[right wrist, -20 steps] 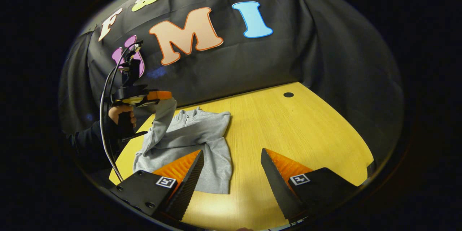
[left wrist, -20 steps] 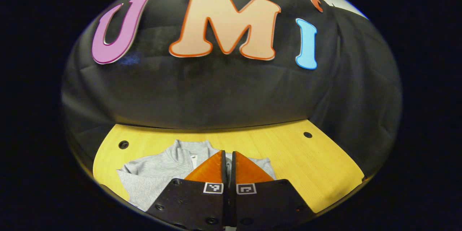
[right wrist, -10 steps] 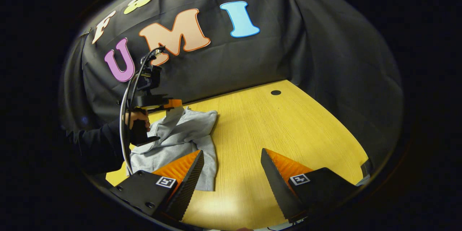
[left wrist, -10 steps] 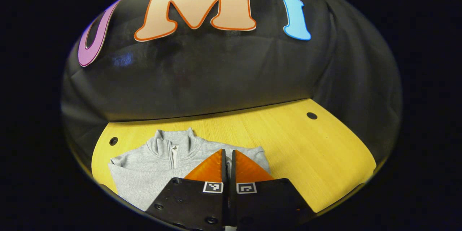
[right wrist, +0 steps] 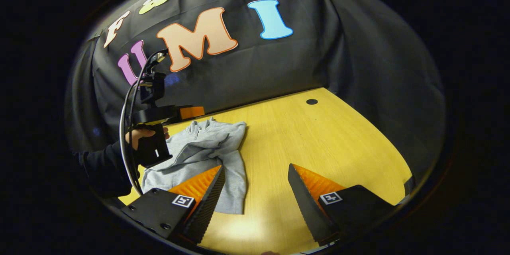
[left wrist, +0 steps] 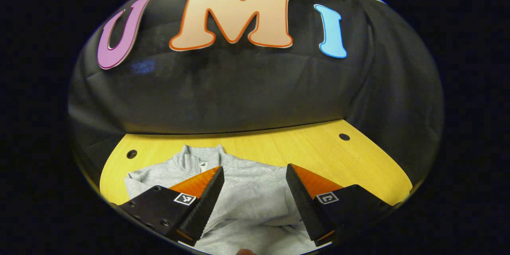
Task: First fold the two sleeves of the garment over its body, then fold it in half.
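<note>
A grey zip-neck sweatshirt (left wrist: 251, 195) lies flat on the yellow table (left wrist: 318, 155), collar toward the booth wall. My left gripper (left wrist: 254, 166) hovers open just above its chest with nothing between the fingers. In the right gripper view the sweatshirt (right wrist: 207, 147) sits at the table's left, one sleeve (right wrist: 217, 141) laid across the body and the other sleeve (right wrist: 236, 185) running down toward me. The left gripper (right wrist: 190, 112) hangs over the collar, held by a hand (right wrist: 137, 135). My right gripper (right wrist: 256, 166) is open over bare table, its left finger near the loose sleeve's cuff.
The table has round holes near its back corners (left wrist: 344, 136) (left wrist: 131, 153) (right wrist: 311, 101). The black booth wall rises right behind the table's far edge. A cable (right wrist: 125, 127) loops from the left gripper by the person's dark sleeve (right wrist: 99, 165). Bare wood (right wrist: 326, 139) lies right of the sweatshirt.
My left gripper has opened and let go of the sleeve, which now lies across the sweatshirt's body. The right gripper has stayed open and barely shifted.
</note>
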Demonstrator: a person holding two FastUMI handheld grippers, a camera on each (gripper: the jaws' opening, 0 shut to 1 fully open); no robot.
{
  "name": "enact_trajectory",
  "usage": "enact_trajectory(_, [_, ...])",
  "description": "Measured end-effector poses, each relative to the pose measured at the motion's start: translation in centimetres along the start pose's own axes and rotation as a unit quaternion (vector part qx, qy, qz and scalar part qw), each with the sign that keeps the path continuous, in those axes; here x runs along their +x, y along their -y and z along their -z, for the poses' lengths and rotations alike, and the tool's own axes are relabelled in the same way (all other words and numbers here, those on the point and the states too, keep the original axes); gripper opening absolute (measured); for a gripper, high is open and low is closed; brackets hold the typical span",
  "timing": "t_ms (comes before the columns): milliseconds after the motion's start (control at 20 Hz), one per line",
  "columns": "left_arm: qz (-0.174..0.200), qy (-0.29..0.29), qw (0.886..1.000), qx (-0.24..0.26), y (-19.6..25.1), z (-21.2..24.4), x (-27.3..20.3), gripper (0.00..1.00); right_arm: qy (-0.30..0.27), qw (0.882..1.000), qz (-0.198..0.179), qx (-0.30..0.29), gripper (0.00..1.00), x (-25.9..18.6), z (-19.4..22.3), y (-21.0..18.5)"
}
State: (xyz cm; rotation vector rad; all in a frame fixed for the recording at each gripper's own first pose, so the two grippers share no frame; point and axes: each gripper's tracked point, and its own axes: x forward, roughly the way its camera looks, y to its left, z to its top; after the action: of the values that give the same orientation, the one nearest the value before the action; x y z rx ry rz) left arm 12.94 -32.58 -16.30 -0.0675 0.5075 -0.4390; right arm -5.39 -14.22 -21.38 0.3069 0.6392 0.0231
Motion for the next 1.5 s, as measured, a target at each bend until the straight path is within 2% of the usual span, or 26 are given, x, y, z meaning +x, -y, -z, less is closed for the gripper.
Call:
enact_trajectory(100, [-0.014, 0.016, 1.0, -0.007, -2.4, 0.0, -2.3, 0.93, 0.004, 1.0, -0.001, -0.027, 0.98, 0.7, 0.1, -0.9])
enact_trajectory(200, [-0.025, 0.026, 0.999, -0.016, -4.9, 0.4, -4.7, 0.93, 0.005, 0.999, -0.01, -0.047, 0.94, 1.4, 0.3, -2.5])
enact_trajectory(450, [-0.071, 0.025, 0.997, -0.011, -12.3, 2.7, -10.5, 0.93, -0.002, 0.997, -0.036, -0.075, 0.94, 3.8, 1.2, -6.3])
enact_trajectory(600, [-0.097, 0.013, 0.995, -0.002, -16.2, 5.3, -14.0, 0.93, -0.008, 0.996, -0.036, -0.082, 0.95, 4.9, 1.8, -7.2])
enact_trajectory(650, [-0.105, 0.004, 0.994, -0.004, -17.2, 6.4, -14.9, 0.93, -0.008, 0.996, -0.033, -0.084, 0.99, 5.3, 1.9, -7.3])
enact_trajectory(800, [-0.123, -0.029, 0.991, -0.036, -19.8, 10.7, -18.0, 0.93, -0.01, 0.995, -0.017, -0.094, 0.94, 6.2, 2.6, -7.0])
enact_trajectory(950, [-0.135, -0.072, 0.986, -0.059, -21.2, 15.8, -20.1, 0.93, -0.03, 0.995, -0.006, -0.096, 0.94, 6.4, 4.5, -6.5])
enact_trajectory(1050, [-0.123, -0.096, 0.985, -0.067, -20.9, 18.5, -20.7, 0.94, -0.047, 0.994, -0.001, -0.102, 0.99, 6.5, 6.1, -6.2])
enact_trajectory(1100, [-0.116, -0.109, 0.985, -0.071, -20.6, 19.7, -20.7, 0.94, -0.054, 0.993, 0.001, -0.107, 0.95, 6.6, 6.9, -6.2])
enact_trajectory(1200, [-0.112, -0.132, 0.982, -0.07, -20.4, 22.0, -20.7, 0.95, -0.071, 0.991, 0.002, -0.115, 0.94, 6.9, 8.3, -6.4])
enact_trajectory(1450, [-0.106, -0.17, 0.977, -0.077, -20.3, 25.5, -20.8, 0.95, -0.115, 0.986, 0.008, -0.12, 0.95, 7.4, 11.7, -6.2])
enact_trajectory(1500, [-0.102, -0.176, 0.976, -0.076, -20.1, 26.0, -20.8, 0.95, -0.126, 0.985, 0.007, -0.12, 0.99, 7.4, 12.5, -6.2])
